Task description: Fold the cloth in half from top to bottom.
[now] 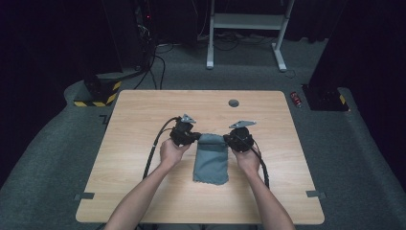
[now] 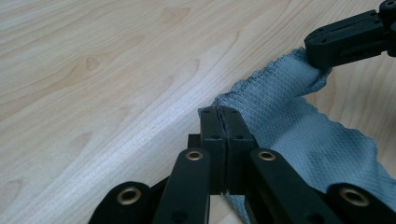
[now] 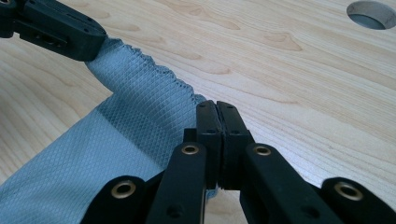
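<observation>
cloth (image 1: 211,160): grey-blue, diamond-weave, folded oblong
pose: far corners pinched and raised, the rest flat on the worktop (image 1: 143,110)

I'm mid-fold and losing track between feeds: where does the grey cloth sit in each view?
High view: the grey cloth lies at table centre, its far corners pinched by the left gripper and right gripper.
Left gripper view: right half, its corner clamped in the shut fingers.
Right gripper view: left half, its corner clamped likewise.
Shared landmark: the cloth's scalloped far edge, strung between both grippers.

Grey carpet (image 1: 57,143), white desk frame (image 1: 246,28), dark room.
</observation>
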### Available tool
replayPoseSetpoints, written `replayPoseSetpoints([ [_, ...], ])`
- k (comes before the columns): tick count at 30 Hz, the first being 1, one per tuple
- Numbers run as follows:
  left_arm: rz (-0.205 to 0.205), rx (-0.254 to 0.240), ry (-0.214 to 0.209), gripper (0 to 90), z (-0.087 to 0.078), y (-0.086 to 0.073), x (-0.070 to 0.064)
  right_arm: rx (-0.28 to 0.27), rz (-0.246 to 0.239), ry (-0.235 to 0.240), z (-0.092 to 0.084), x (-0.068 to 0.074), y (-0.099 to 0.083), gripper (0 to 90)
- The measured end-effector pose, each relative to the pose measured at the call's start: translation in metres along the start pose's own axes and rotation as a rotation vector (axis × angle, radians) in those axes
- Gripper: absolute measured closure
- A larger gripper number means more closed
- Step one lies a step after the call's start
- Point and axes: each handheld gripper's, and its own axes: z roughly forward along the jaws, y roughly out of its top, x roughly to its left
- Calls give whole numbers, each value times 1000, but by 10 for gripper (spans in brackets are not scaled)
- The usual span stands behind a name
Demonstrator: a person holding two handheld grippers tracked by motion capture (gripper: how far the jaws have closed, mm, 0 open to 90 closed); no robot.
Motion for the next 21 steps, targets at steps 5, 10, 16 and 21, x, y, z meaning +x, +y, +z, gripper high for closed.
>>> replayPoseSetpoints([
  [5, -11, -7, -12, 892, -2, -6, -3, -4, -13, 14, -5, 3, -6, 890],
  [10, 12, -5, -11, 892, -5, -10, -8, -5, -7, 27, -8, 6, -12, 890],
  [16, 24, -14, -13, 892, -8, -15, -14, -17, -16, 36, -12, 7, -17, 890],
  [21, 22, -18, -20, 892, -10, -19, -16, -21, -16, 41, -14, 8, -20, 890],
])
